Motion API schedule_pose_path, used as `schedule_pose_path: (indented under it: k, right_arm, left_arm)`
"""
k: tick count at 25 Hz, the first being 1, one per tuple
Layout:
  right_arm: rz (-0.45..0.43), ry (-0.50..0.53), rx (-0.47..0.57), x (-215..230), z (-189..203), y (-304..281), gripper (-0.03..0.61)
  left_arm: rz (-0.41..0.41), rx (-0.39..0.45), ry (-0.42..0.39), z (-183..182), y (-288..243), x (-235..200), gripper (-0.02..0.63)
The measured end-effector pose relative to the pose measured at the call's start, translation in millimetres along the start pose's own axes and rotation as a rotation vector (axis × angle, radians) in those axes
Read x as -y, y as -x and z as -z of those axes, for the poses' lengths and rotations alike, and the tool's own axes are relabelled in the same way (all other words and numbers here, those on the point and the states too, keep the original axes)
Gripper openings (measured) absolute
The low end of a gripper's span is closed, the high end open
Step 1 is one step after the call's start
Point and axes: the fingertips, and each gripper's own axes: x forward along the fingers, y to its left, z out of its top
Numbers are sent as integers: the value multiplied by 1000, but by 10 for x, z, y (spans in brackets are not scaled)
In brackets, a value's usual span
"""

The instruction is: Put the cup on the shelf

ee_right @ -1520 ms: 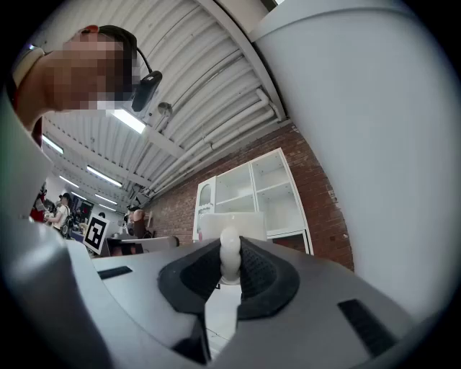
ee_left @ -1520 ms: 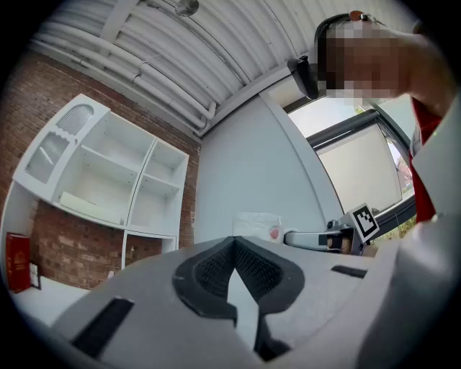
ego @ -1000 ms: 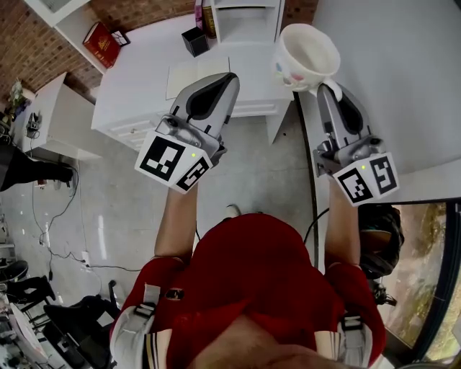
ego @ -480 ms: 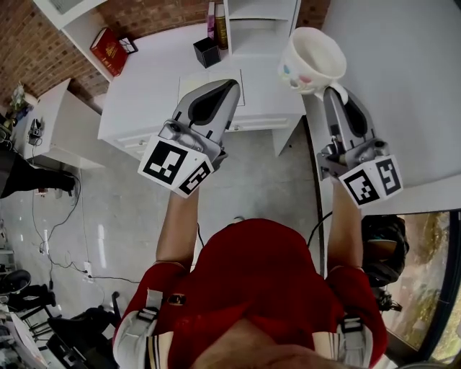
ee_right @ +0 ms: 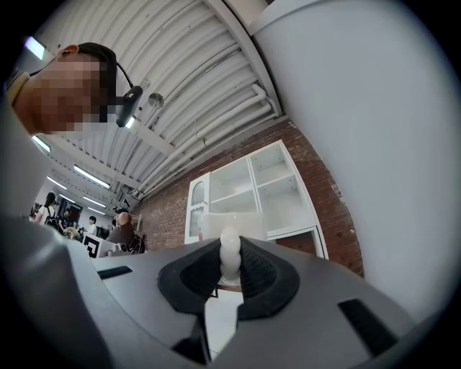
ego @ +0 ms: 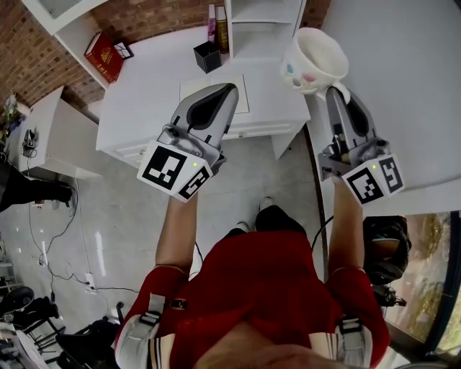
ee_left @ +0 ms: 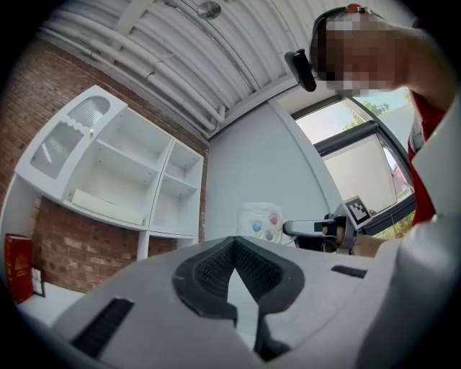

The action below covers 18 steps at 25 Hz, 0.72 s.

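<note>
The cup, white with coloured dots, hangs in the air at the upper right of the head view. My right gripper is shut on its handle, which stands upright between the dark pads. In the left gripper view the cup shows side-on with the right gripper behind it. My left gripper is shut with nothing in it, level with the right one and over the desk's front edge. The white shelf unit stands ahead on the desk; its open compartments show in both gripper views.
A white desk with drawers carries a red book, a black pen holder, two upright bottles or books and a paper sheet. A pale wall panel stands at the right. People sit far off.
Both grippers and the person have moved towards the desk and shelf; the desk sits lower in the head view. The cup stays in the right gripper. A shoe now shows below.
</note>
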Motion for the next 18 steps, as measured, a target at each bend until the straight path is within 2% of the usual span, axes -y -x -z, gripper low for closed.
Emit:
schedule_pose_path:
  k: [9, 18]
  right_arm:
    - [0, 31, -8, 353, 61, -393, 40]
    - [-15, 53, 15, 991, 89, -935, 40]
  left_arm:
    - [4, -28, -14, 163, -315, -290, 5]
    - [8, -51, -47, 362, -1014, -737, 5]
